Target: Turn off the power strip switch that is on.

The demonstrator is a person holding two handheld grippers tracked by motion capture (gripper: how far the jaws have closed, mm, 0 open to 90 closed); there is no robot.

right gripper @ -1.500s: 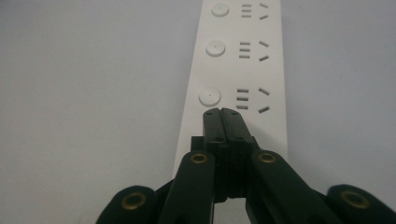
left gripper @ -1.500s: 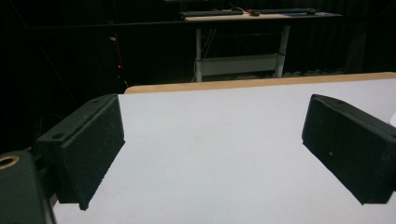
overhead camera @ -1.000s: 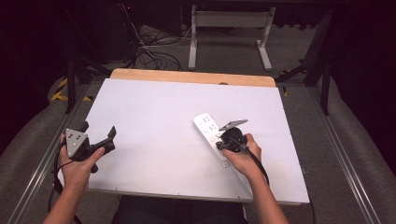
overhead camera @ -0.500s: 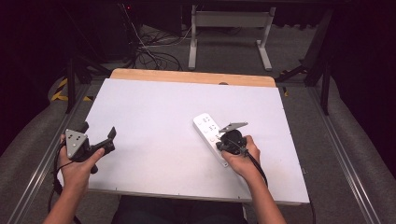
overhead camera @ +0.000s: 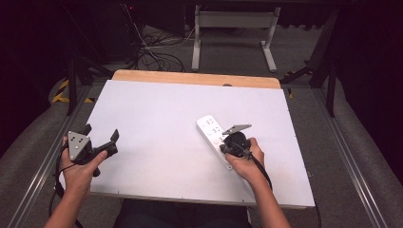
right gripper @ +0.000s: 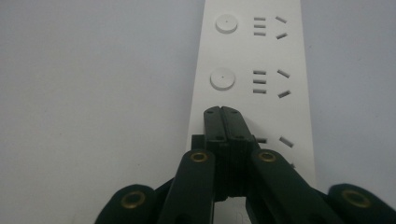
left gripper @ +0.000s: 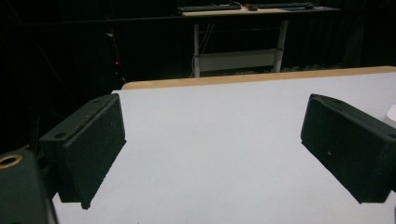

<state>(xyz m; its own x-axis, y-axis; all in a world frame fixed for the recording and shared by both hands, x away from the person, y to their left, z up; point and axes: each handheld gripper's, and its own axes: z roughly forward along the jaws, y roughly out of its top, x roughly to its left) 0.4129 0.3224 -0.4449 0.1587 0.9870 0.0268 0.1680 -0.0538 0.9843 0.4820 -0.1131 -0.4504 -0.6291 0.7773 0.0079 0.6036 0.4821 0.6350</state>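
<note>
Two forearms reach in from the near edge. The left gripper (overhead camera: pixel 100 140) is held in the left hand (overhead camera: pixel 78 166), jaws spread wide. The right gripper (right gripper: pixel 221 112), in the right hand (overhead camera: pixel 247 159), has its jaws pressed together, angled downward.

A white counter (overhead camera: pixel 157 109) has a bare wooden strip (overhead camera: pixel 190 78) along its 12 o'clock edge. Past that edge, on the grey floor (overhead camera: pixel 228 59), stands a white-legged frame (overhead camera: pixel 233 21). A tangle of dark cables (overhead camera: pixel 157 50) lies at 11 o'clock. Yellow-and-black tape (overhead camera: pixel 62 92) marks the floor at 9 o'clock, near a dark stand leg (overhead camera: pixel 71 90). Metal rails (overhead camera: pixel 361 175) run along the floor at 3 o'clock and 9 o'clock. In the left gripper view, a far desk (left gripper: pixel 280 10) carries a keyboard (left gripper: pixel 210 8), and a small red light (left gripper: pixel 116 63) glows in the dark at 10 o'clock.
</note>
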